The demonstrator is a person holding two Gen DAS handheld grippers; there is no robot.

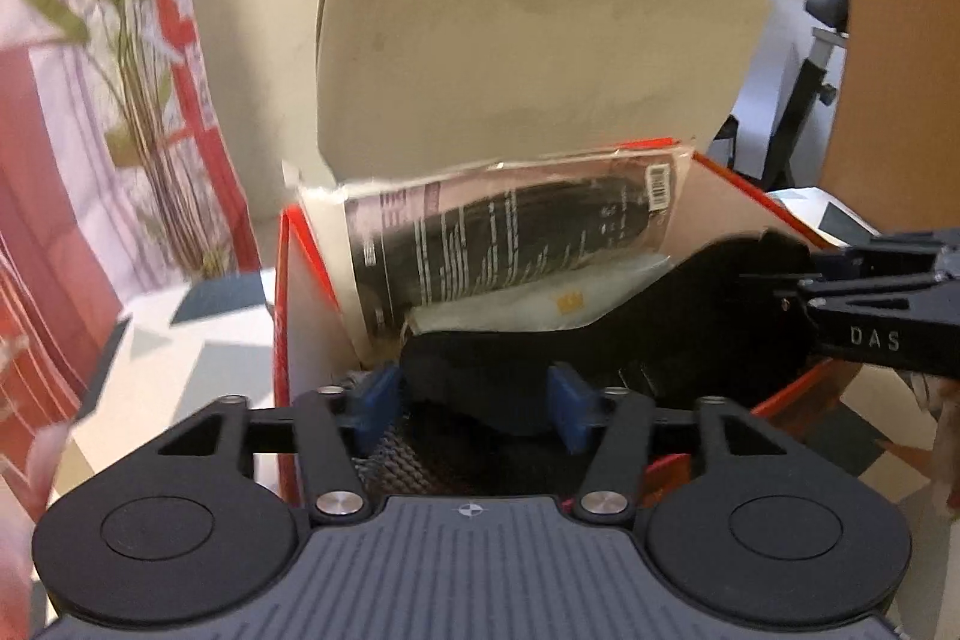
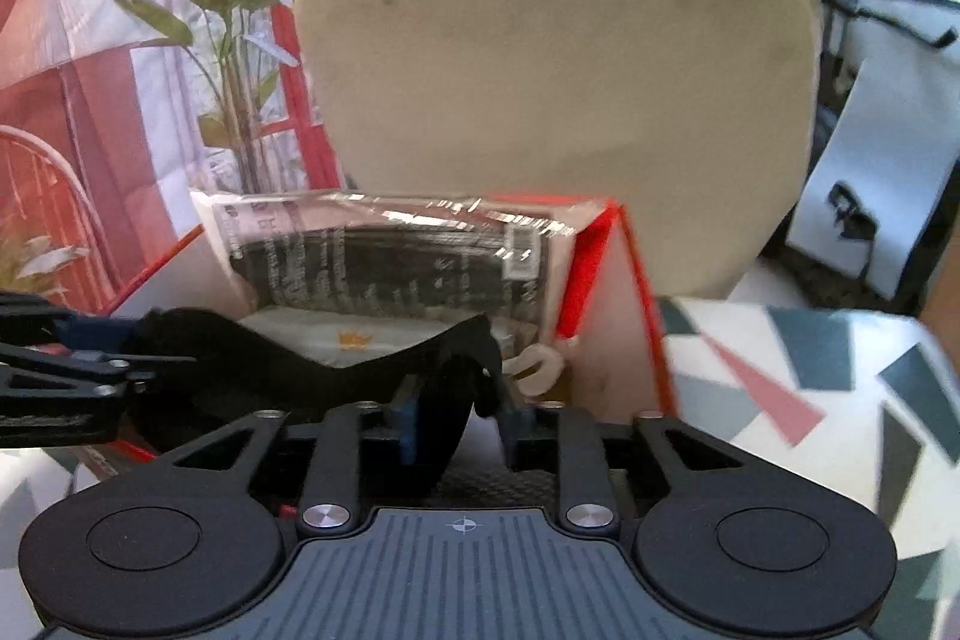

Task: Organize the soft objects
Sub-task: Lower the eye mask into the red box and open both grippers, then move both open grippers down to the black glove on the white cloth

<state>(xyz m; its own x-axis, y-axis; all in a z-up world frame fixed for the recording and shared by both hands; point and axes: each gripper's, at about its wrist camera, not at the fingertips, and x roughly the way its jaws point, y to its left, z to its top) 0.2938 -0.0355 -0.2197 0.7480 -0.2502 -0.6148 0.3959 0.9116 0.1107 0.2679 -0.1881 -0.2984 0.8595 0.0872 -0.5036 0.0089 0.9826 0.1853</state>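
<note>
While the black fabric piece (image 1: 600,340) droops limply over the red box (image 1: 288,280), left tool (image 1: 474,403) and right tool (image 2: 459,421) stand spread around its ends; best pinched there.

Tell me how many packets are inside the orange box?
2 show. A clear plastic packet with black contents stands against the back wall of the orange cardboard box. A flat whitish packet lies below it. The black fabric piece may hide more.
</note>
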